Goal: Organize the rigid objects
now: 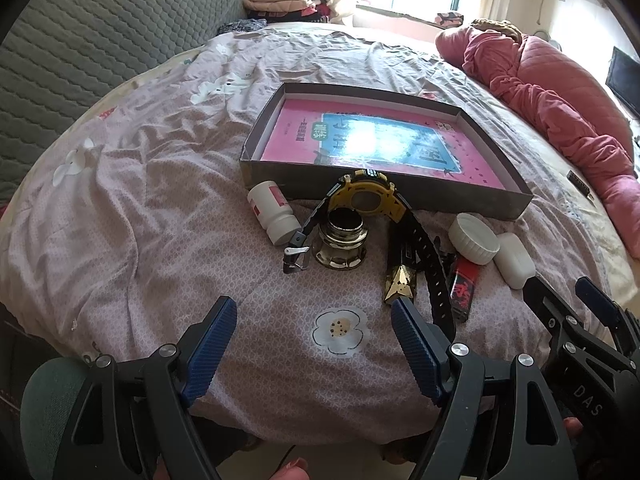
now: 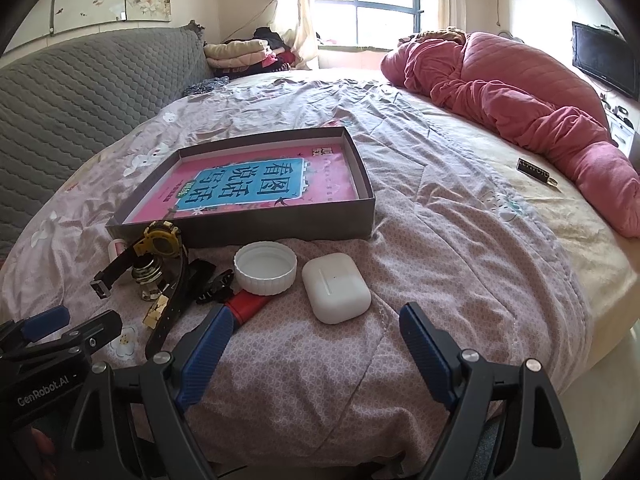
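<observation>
A: What are the two grippers doing?

B: The left gripper is hovering low over the bedsheet, its blue fingers spread wide and gripping nothing. The right gripper is doing likewise, jaws wide apart, just short of the white earbud case.

A: And where are the things lying?

B: They are all sitting in a cluster on the sheet, right in front of the shallow grey box. A pink and blue book is lying flat inside that box. Nearest the box's front wall, the yellow-faced watch is leaning with its black straps trailing toward the grippers.

A: What is lying around it?

B: The white pill bottle is lying on its side to the left. The small brass-coloured jar is standing upright just in front of the watch face. A gold faceted piece is lying close to the left gripper's inner finger. Further right, the white ribbed cap is resting open side up, touching the red tube, with the earbud case just beside it
</observation>
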Demonstrator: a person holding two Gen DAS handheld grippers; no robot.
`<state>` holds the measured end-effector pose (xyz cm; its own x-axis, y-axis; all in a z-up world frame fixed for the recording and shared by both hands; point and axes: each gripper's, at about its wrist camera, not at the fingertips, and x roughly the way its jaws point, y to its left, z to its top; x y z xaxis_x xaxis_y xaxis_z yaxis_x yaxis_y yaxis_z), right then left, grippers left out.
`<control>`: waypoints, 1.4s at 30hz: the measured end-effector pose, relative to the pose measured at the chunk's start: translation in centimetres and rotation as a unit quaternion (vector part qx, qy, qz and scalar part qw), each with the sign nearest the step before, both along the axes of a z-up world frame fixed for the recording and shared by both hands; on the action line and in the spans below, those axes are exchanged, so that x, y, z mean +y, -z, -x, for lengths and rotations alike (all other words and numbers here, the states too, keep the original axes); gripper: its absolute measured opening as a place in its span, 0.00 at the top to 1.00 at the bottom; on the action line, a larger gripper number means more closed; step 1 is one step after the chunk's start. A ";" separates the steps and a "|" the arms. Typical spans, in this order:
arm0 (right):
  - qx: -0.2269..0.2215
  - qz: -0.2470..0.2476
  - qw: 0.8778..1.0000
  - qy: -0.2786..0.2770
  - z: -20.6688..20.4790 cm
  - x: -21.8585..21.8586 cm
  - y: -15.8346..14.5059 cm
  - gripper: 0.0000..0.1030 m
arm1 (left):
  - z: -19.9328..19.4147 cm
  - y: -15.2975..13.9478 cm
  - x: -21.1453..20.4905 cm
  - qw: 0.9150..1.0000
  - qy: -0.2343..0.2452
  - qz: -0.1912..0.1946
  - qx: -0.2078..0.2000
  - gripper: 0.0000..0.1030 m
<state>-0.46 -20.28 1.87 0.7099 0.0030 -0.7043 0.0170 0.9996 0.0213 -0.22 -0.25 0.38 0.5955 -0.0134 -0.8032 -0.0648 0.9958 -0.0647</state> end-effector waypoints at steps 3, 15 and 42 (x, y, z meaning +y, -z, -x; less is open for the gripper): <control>0.000 -0.001 1.000 0.000 0.0 0.0 -0.1 0.18 | 0.0 -0.1 0.0 1.000 0.000 -0.001 -0.001 0.22; -0.003 0.001 1.000 0.003 0.0 -0.1 -0.2 0.18 | 0.0 -0.1 -0.1 1.000 0.000 0.001 -0.004 0.22; -0.016 -0.001 1.000 0.012 -0.2 -1.0 -0.3 0.18 | -0.9 -1.2 3.1 0.999 -0.019 0.031 -0.014 0.22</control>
